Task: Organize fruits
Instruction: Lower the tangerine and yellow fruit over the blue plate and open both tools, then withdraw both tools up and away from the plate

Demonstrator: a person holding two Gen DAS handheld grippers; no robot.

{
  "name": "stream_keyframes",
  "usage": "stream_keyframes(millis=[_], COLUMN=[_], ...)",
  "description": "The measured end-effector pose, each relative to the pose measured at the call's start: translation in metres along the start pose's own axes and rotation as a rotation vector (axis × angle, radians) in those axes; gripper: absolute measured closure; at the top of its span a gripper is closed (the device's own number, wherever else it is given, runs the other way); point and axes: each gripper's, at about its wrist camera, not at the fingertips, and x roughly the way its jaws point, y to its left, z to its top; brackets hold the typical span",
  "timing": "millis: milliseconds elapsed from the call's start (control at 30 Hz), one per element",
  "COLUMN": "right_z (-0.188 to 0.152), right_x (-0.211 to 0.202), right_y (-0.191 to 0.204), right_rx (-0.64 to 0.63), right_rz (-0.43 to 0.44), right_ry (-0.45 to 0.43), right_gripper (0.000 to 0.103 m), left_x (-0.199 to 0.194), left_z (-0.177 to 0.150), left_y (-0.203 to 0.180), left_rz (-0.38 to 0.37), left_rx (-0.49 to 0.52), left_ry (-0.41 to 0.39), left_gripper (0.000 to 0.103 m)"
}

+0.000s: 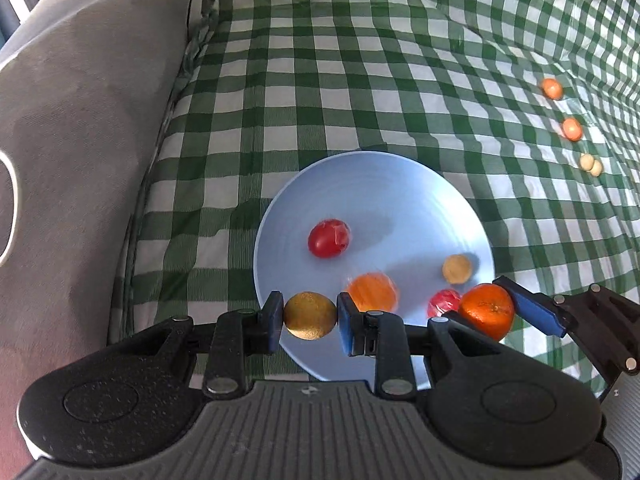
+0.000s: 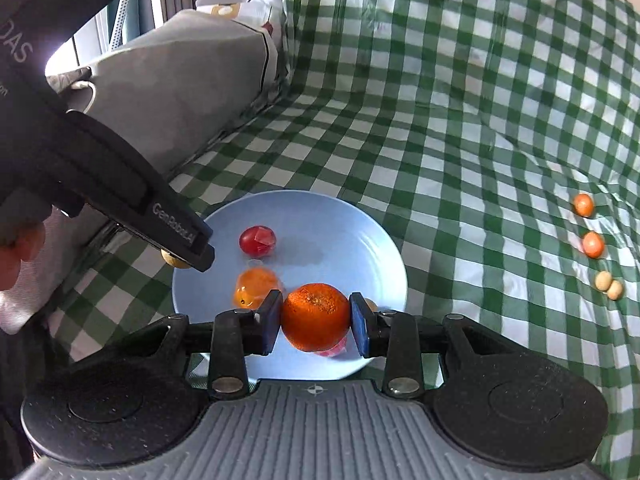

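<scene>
A light blue plate [image 1: 376,184] lies on the green checked cloth; it also shows in the right wrist view [image 2: 320,216]. On it are a red fruit [image 1: 329,238], a wrapped orange fruit [image 1: 372,291], a tan ball [image 1: 457,269] and a second red fruit [image 1: 443,303]. My left gripper [image 1: 310,321] is shut on a golden-brown kiwi [image 1: 310,315] over the plate's near left rim. My right gripper [image 2: 315,318] is shut on an orange tangerine [image 2: 315,316] over the plate's near side; it also shows in the left wrist view [image 1: 489,315].
Loose on the cloth at the right are two small orange fruits [image 2: 583,204] [image 2: 593,244] and two tan balls [image 2: 609,285]. A grey cushion [image 1: 88,128] rises along the left side. The cloth [image 1: 360,80] is wrinkled.
</scene>
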Motion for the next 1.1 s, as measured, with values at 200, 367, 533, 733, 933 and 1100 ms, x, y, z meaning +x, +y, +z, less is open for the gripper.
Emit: stream_keyframes(millis=[200, 367, 533, 733, 933, 1100], right_z=[0.006, 0.011, 0.001, -0.020, -0.034, -0.042], right_x=[0.021, 0.016, -0.017, -0.064, -0.115, -0.141], right_y=[-0.003, -0.007, -0.003, 0.004, 0.015, 0.022], right_rx=[-0.030, -0.033, -0.031, 0.037, 0.105, 0.110], right_rz=[0.016, 0.034, 0.010, -0.031, -0.086, -0.107], right_ry=[0.019, 0.023, 0.030, 0.053, -0.028, -0.088], right_gripper=[0.065, 0.026, 0.011, 0.006, 0.003, 0.003], left_x=[0.008, -0.009, -0.022, -0.048, -0.086, -0.114], left_z=[0.009, 0.009, -0.005, -0.042, -0.078, -0.097], left_y=[-0.002, -0.002, 0.001, 0.002, -0.002, -0.008], left_rz=[0.035, 0.039, 0.026, 0.039, 0.064, 0.086], left_rx=[0.024, 0.015, -0.010, -0.010, 0.012, 0.030], left_ry=[-0.038, -0.086, -0.001, 0.048, -0.003, -0.057], left_gripper=[0.034, 0.000, 0.000, 0.000, 0.000, 0.000])
